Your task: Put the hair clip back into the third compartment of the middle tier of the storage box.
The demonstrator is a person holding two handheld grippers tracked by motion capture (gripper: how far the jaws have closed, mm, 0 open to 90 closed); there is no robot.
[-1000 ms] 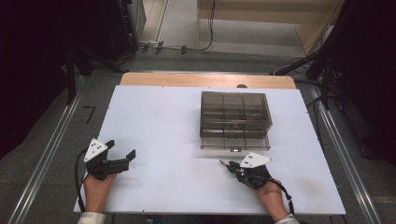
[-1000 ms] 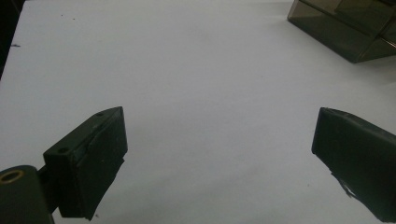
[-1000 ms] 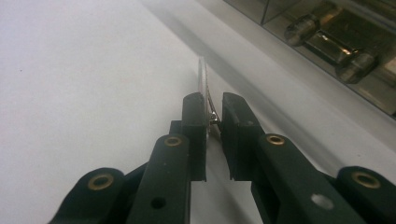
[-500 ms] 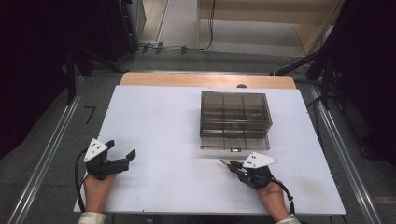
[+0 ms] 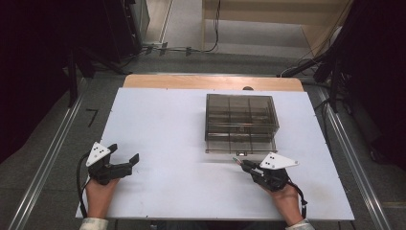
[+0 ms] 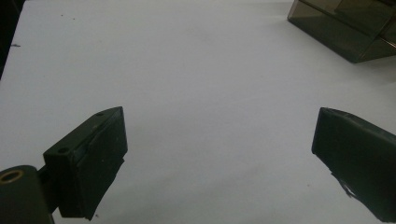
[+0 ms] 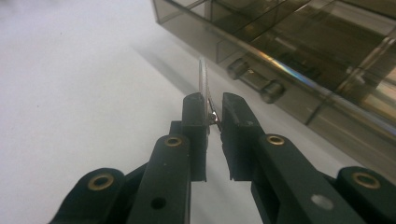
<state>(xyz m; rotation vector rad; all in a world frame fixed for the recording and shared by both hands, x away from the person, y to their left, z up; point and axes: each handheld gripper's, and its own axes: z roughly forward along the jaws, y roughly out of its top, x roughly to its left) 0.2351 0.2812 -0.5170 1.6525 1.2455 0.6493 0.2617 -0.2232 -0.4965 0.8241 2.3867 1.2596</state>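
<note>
A smoky translucent compartment box (image 5: 242, 122) stands right of centre on the white table (image 5: 167, 124). Just in front of its near side my right gripper (image 5: 241, 163) is shut on a thin clear piece. In the right gripper view that clear piece (image 7: 203, 84) stands edge-on between the jaws of my right gripper (image 7: 214, 106), close to the box front (image 7: 299, 79) and its two small knobs (image 7: 273, 91). My left gripper (image 5: 124, 153) rests near the table's front left, open and holding nothing. In its own view the left gripper (image 6: 219, 126) looks over bare table, with a box corner (image 6: 350, 32) at the upper right.
The table's wooden far edge (image 5: 210, 82) borders a floor strip with cables (image 5: 182, 48). Metal rails (image 5: 43, 163) run along both sides of the table. Dark equipment stands at the far left and far right.
My right gripper has edged slightly toward the box front with the clear piece still in it. The left gripper has not moved.
</note>
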